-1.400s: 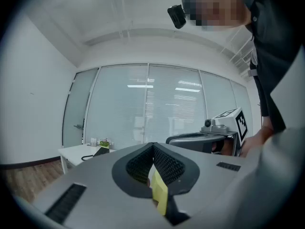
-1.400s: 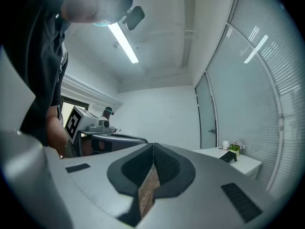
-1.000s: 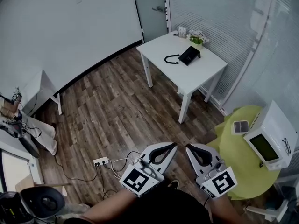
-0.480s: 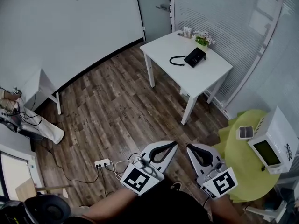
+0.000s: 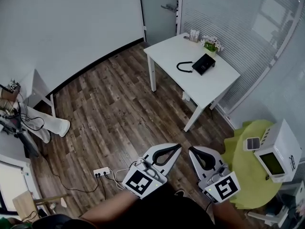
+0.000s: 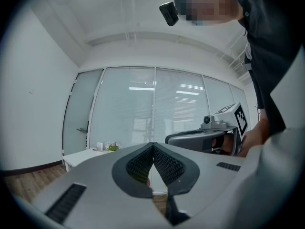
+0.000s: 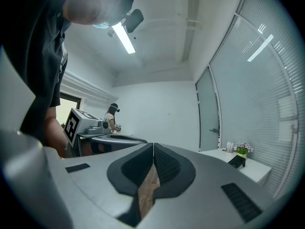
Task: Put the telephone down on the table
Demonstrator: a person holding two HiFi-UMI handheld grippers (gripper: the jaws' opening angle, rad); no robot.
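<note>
**Telephone on the far white counter, both grippers empty**

The black telephone (image 5: pixel 204 64) lies flat on the white counter (image 5: pixel 167 55) at the far side of the room, near the blind-covered glass wall. Its coiled cord (image 5: pixel 183 67) loops out beside it on the counter top. A small potted plant (image 5: pixel 211 45) stands just behind it, towards the back edge.

The left gripper (image 5: pixel 172 151) and the right gripper (image 5: pixel 196 155) are held side by side over the wooden floor (image 5: pixel 114 109) — well apart from the counter and the telephone. In the left gripper view the fingers (image 6: pixel 164 162) are pressed together at the tips with nothing between them. The right gripper view shows the same: its fingers (image 7: pixel 166 163) are closed and hold nothing, and only floor shows through the slit below them. The telephone (image 7: pixel 237 161) shows small at the right there.

A power strip (image 5: pixel 101 172) lies on the floor to the left of the grippers.
</note>
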